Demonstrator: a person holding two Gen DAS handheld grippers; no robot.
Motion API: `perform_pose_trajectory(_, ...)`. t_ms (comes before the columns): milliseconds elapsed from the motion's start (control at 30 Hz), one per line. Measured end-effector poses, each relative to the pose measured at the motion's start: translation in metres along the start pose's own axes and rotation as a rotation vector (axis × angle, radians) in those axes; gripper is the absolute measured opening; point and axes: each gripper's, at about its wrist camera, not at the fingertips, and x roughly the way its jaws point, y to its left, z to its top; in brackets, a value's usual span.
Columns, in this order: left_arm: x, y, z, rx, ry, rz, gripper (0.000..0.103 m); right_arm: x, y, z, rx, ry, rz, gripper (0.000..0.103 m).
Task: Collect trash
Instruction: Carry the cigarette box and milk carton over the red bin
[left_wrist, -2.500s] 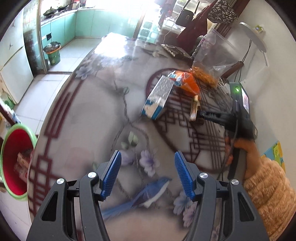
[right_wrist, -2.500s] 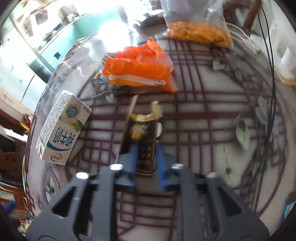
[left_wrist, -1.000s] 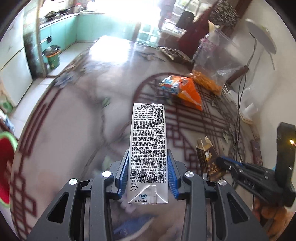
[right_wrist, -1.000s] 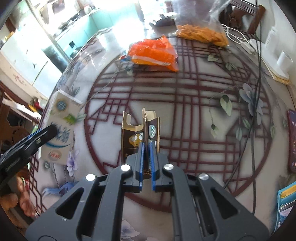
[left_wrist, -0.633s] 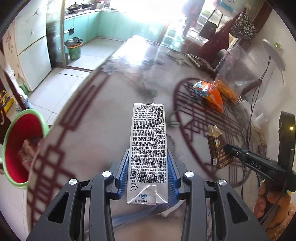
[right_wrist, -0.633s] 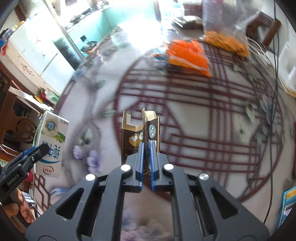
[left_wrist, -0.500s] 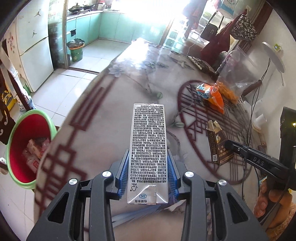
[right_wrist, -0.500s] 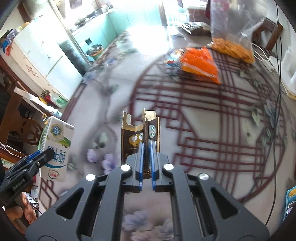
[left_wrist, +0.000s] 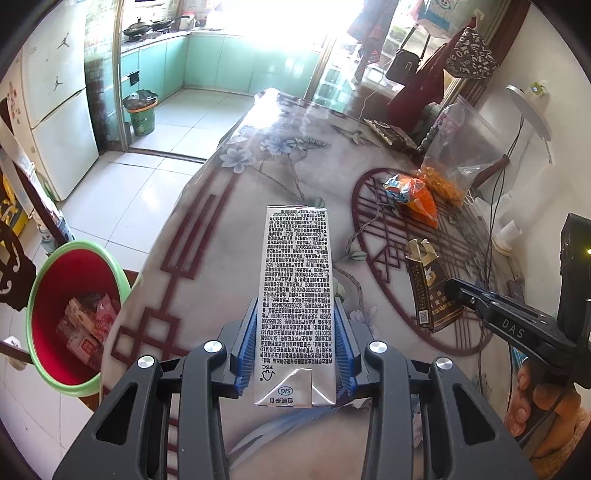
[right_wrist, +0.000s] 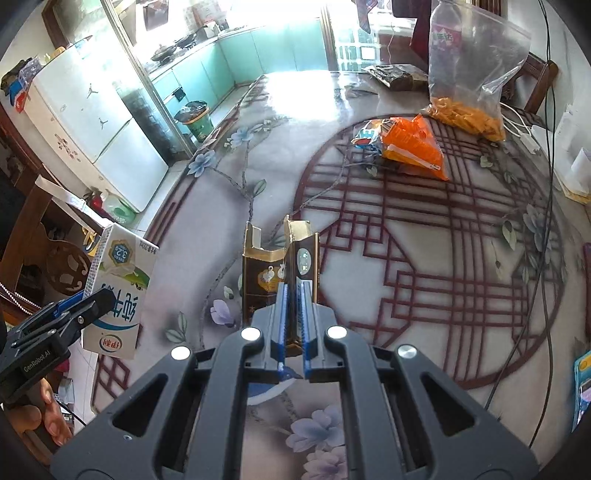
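My left gripper (left_wrist: 295, 343) is shut on a white milk carton (left_wrist: 295, 288) and holds it above the table's left edge. The carton also shows in the right wrist view (right_wrist: 118, 291). My right gripper (right_wrist: 291, 321) is shut on a torn dark brown and gold box (right_wrist: 275, 269), held above the table; the box also shows in the left wrist view (left_wrist: 430, 284). A red bin with a green rim (left_wrist: 40, 273) stands on the floor to the left, with wrappers inside. An orange snack wrapper (right_wrist: 410, 146) lies on the table farther off.
A clear bag of orange snacks (right_wrist: 469, 74) stands at the far right of the patterned table (left_wrist: 280, 162). Cables (right_wrist: 546, 155) run along the right side. A green bin (left_wrist: 142, 110) stands on the kitchen floor. A fridge (left_wrist: 55, 110) is at the left.
Both grippers have lifted their items and moved back and left, toward the table edge. The red bin has come more fully into the left wrist view.
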Motion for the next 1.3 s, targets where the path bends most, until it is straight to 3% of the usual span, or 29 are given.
perform_pose_trajectory(867, -0.012, 0.045, 0.013, 0.036, 0.012, -0.021, 0.035, 0.008, 0.068, -0.004, -0.025, -0.004, -0.02, 0.007)
perform_pose_trajectory(900, -0.011, 0.047, 0.013, 0.035, 0.015, -0.022, 0.035, 0.01, 0.065, -0.004, -0.012, -0.004, -0.032, 0.011)
perform_pose_trajectory(1000, -0.01, 0.051, 0.011, 0.035, 0.025, -0.03, 0.035, 0.023, 0.052, -0.009, 0.024, 0.048, -0.042, 0.062)
perform_pose_trajectory(1167, 0.012, 0.05, -0.002, 0.059, 0.103, -0.056, 0.035, 0.046, 0.032, -0.024, 0.05, 0.126, -0.094, 0.062)
perform_pose_trajectory(1300, 0.046, 0.046, -0.018, 0.082, 0.2, -0.046, 0.036, 0.058, 0.039, -0.027, -0.018, 0.165, -0.115, 0.062)
